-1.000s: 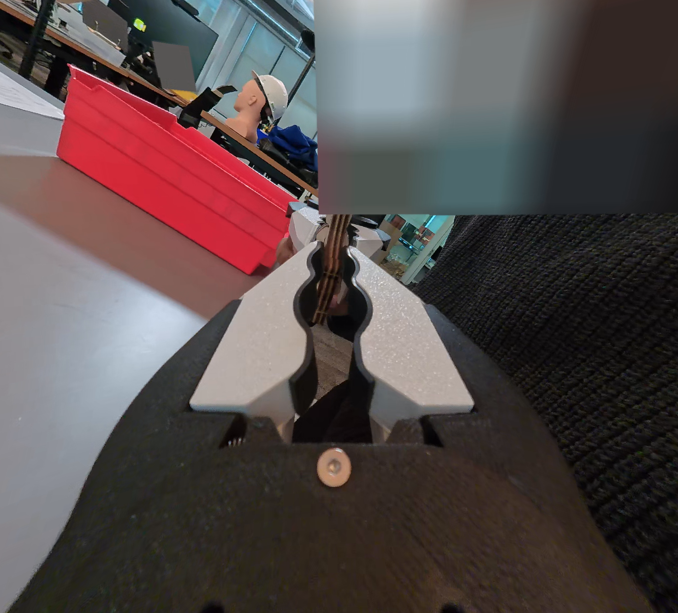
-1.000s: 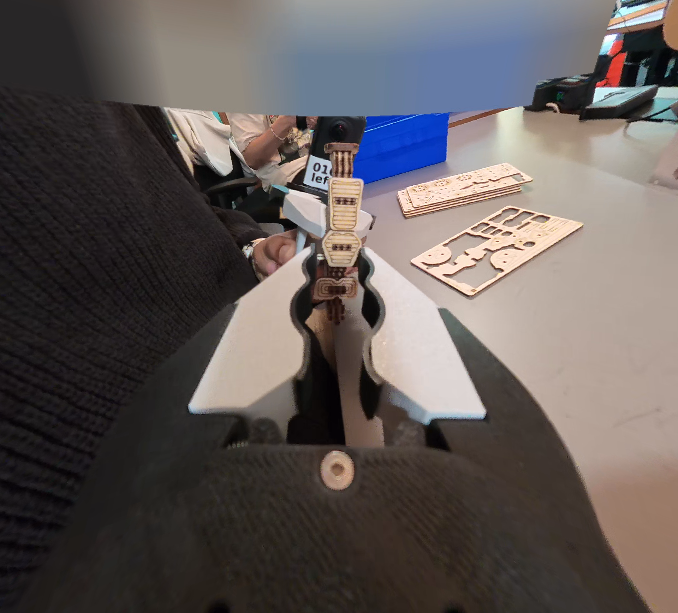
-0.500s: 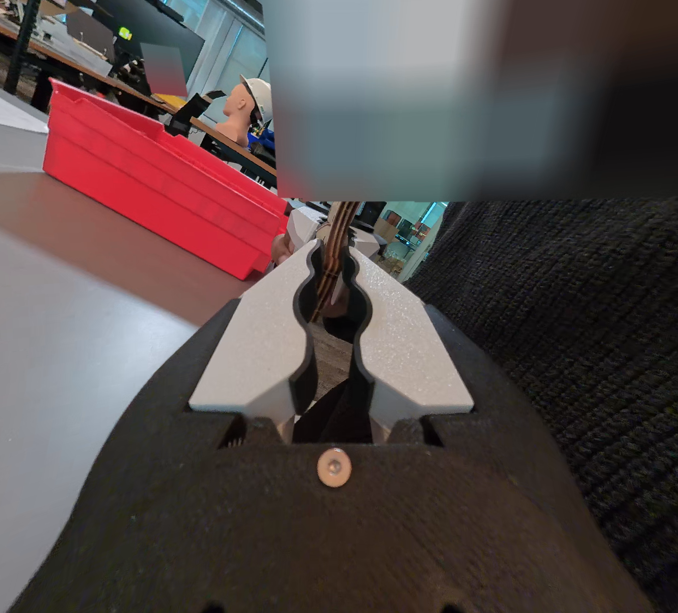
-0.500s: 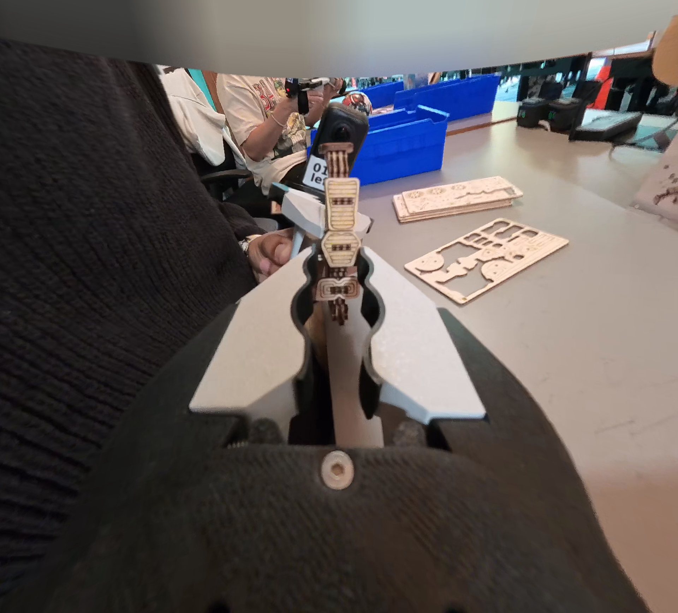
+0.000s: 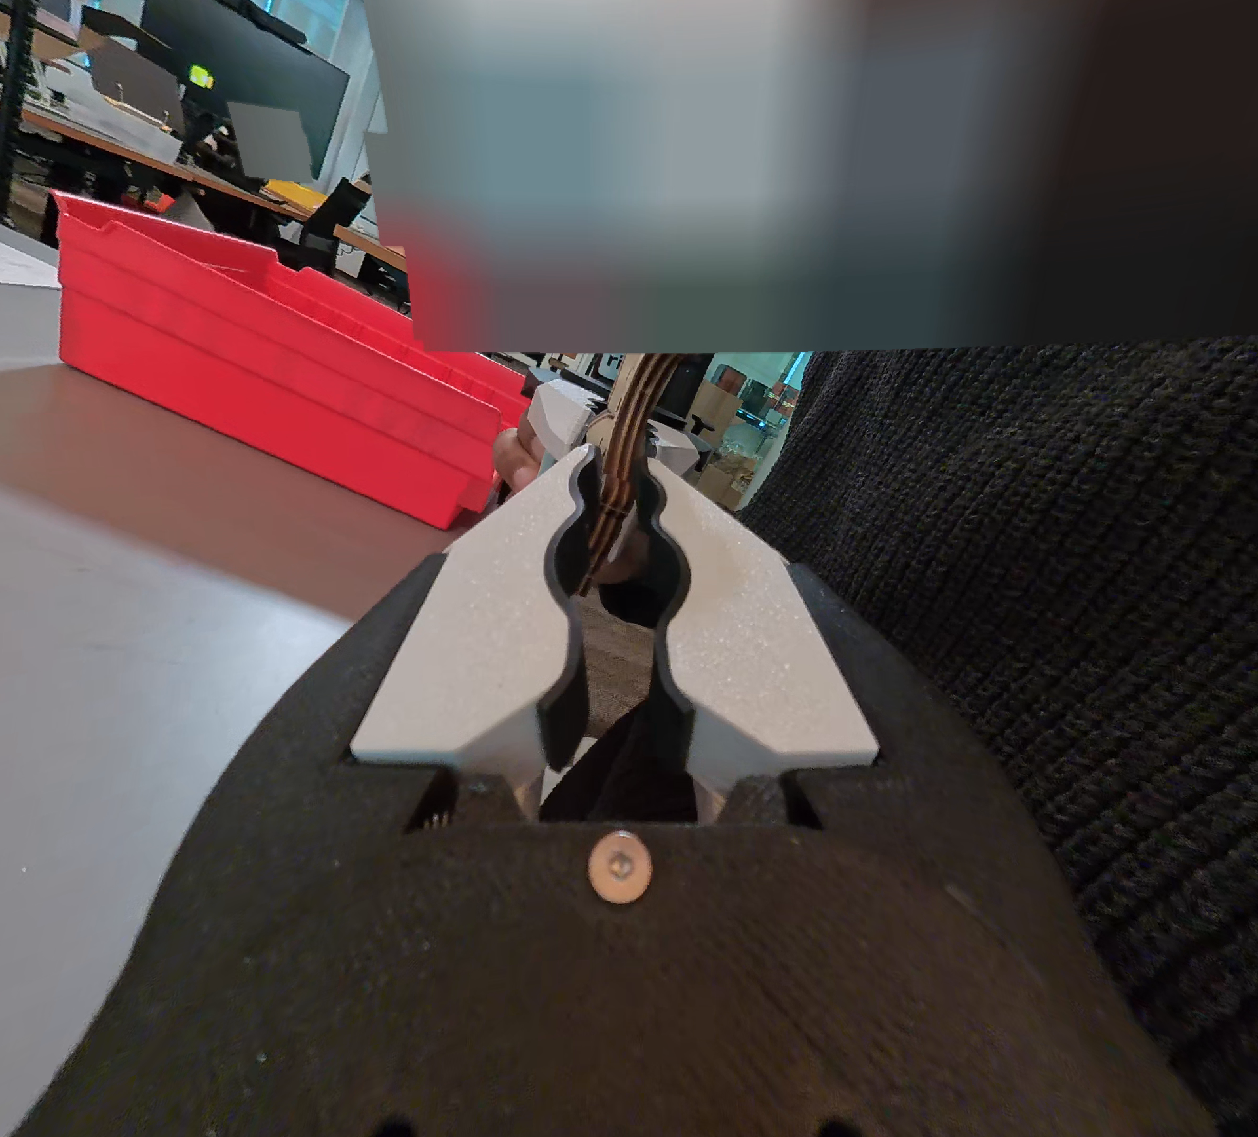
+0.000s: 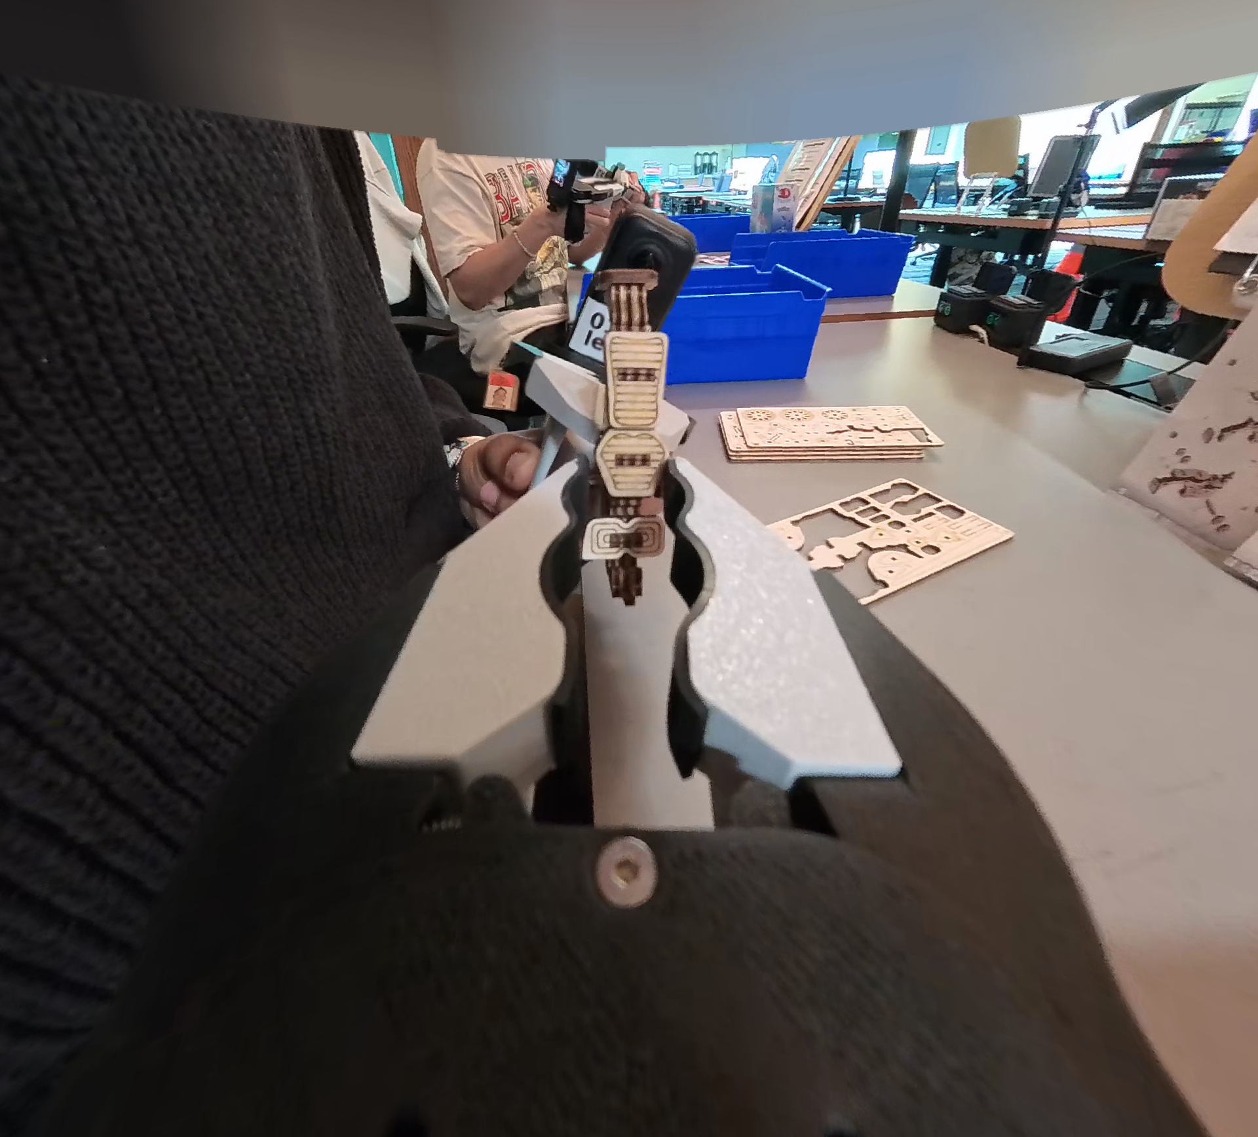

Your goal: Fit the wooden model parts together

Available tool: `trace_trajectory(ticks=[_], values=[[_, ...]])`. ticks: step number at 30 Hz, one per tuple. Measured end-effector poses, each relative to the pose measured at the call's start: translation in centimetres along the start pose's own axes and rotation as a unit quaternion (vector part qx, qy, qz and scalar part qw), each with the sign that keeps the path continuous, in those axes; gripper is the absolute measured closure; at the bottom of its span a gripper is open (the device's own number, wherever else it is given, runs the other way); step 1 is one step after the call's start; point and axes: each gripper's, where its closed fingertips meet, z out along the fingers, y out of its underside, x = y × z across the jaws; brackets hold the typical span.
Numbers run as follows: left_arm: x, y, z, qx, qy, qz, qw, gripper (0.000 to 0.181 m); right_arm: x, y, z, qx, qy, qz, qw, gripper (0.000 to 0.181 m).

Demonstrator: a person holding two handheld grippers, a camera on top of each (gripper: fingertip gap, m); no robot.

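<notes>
You are working at a smooth grey table [image 6: 1021,730] in an open workshop with rows of desks and monitors behind it. Your right gripper [image 6: 625,492] has its grey fingers drawn in around the slim layered wooden model piece [image 6: 630,424], which stands upright between the tips; its pale engraved plates face the right wrist camera and its dark ribbed stem rises above the tips. Just past those tips your left gripper [image 6: 599,407] meets the same piece from the far side, with your hand [image 6: 497,475] in a black knitted sleeve [image 6: 170,492] to the left of it. In the left wrist view, the left gripper [image 5: 621,478] is closed on the piece's striped plywood edge [image 5: 623,458], which curves upward out of the tips, and the right gripper's pale fingers [image 5: 558,417] show just beyond. To the right of your right tongs, a flat plywood sheet with punched-out part shapes [image 6: 898,536] lies on the table, and a little farther off sits a neat stack of uncut plywood sheets [image 6: 830,434]. Beyond the tips stand blue plastic bins [image 6: 749,322]. To the left of your left tongs, farther along the table, sits a long red plastic bin [image 5: 272,356].
</notes>
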Motion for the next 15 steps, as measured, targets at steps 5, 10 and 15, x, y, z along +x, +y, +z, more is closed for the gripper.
trace_trajectory(ticks=[5,10,15], values=[[-1.0,-0.2,-0.5,-0.007,-0.034,0.027,0.999,0.152,0.3,-1.0,-0.6,0.031,-0.004,0.027,0.999,0.160],[-0.5,0.3,-0.1,-0.021,-0.020,0.029,0.999,0.152,-0.1,-1.2,-0.6,0.047,-0.038,0.074,0.995,0.160],[0.5,0.5,0.2,-0.023,0.006,0.028,0.999,0.157,-0.4,-1.5,-0.7,0.067,-0.068,0.111,0.989,0.160]])
